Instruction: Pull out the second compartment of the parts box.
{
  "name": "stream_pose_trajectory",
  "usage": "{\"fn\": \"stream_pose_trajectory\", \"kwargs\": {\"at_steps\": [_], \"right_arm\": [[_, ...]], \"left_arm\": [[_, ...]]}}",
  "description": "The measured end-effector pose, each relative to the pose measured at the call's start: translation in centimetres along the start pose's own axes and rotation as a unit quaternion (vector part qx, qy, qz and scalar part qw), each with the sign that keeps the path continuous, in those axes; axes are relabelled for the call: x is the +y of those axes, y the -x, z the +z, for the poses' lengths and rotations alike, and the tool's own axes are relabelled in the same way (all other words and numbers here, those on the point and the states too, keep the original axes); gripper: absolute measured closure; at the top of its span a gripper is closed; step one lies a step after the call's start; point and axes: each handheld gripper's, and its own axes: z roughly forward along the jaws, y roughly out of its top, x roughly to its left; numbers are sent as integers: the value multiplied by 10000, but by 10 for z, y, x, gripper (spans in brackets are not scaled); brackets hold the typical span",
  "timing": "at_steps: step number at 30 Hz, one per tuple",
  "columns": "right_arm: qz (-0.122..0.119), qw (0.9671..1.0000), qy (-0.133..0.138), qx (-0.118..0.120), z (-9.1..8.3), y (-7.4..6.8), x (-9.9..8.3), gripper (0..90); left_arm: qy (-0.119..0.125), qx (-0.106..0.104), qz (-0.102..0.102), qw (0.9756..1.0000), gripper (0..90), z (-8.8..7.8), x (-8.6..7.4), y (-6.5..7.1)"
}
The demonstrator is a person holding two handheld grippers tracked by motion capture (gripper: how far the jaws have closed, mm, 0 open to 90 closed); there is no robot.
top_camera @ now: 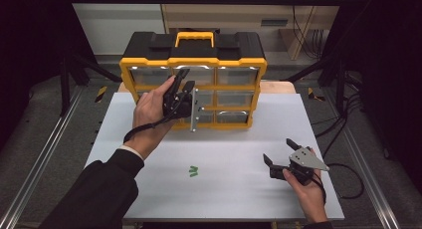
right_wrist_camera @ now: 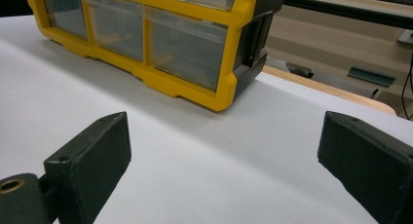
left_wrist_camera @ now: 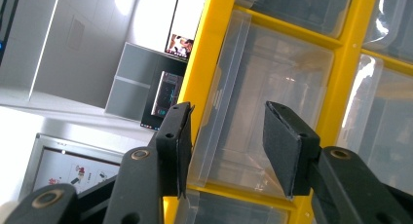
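Right gripper (top_camera: 278,152): nearest to you, resting low over the right front of the white table (top_camera: 239,189). Your jaws stand wide apart with nothing between them, pointed toward the organizer's right corner.

Green bits (top_camera: 193,171): two small green pieces lie on the table in front of you, between your hands and well apart from both grippers. Too small to tell what they are.

Left gripper (left_wrist_camera: 226,146): you have it up at the front of the organizer, turned on its side. The jaws are about half open and bracket the drawer's front; the pads (left_wrist_camera: 285,146) look close to the plastic, but you have no firm squeeze on it yet.

Drawer (left_wrist_camera: 263,102): clear plastic, in the left column, middle row, seated in its slot as far as you can see.

How it will handle: expect it light, thin-walled and slick. The front will flex if you pinch hard, and smooth plastic can slip off the pads.

Where to grip: take the raised lip on the drawer front, pads square on it, then pull straight out along the slot.

Organizer (top_camera: 194,77): yellow frame, black top with a handle, standing at the far edge. It looks heavy enough to stay put, but steady it if it drags.
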Motion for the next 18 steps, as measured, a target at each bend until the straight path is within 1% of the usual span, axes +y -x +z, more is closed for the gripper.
{"fn": "stream_pose_trajectory", "kwargs": {"at_steps": [1, 2, 3, 5, 6, 8, 9, 11, 12, 14, 15, 17, 18], "right_arm": [[-2, 10000, -3, 3, 0, 0, 0, 56], [-1, 10000, -12, -4, 0, 0, 0, 57], [20, 10000, -17, -1, 0, 0, -1, 57], [35, 10000, -9, -15, 0, 0, -1, 57], [37, 10000, -8, -14, 0, 0, -1, 57], [40, 10000, -7, -11, 0, 0, -1, 57], [47, 10000, -37, 0, 0, 0, -1, 58], [44, 10000, -49, 0, 1, 0, -1, 57], [42, 10000, -60, -5, 0, 0, -1, 57], [53, 10000, -58, -4, 0, 0, -1, 58], [58, 10000, -38, 2, 0, 0, -1, 57], [56, 10000, -39, 5, 0, 0, -2, 57], [55, 10000, -63, 8, 0, 0, -2, 58]], "left_arm": [[-31, 69, 48, 10000, 538, 2, -1, 1], [-31, 69, 48, 10000, 541, 2, -1, 1], [-23, 163, 130, 9998, 546, 3, -2, 3], [-20, 174, 141, 9997, 552, 4, -3, 4], [-51, 225, 198, 9995, 554, 5, -3, 5], [-43, 236, 204, 9995, 555, 5, -4, 5], [-28, 292, 271, 9992, 556, 6, -5, 6], [-24, 304, 253, 9992, 557, 7, -6, 6], [-77, 311, 270, 9991, 560, 7, -7, 7], [-49, 335, 307, 9990, 564, 8, -9, 7], [-105, 341, 296, 9989, 569, 8, -9, 7], [-91, 352, 294, 9989, 572, 8, -10, 7], [-128, 349, 245, 9990, 574, 8, -10, 7]]}}
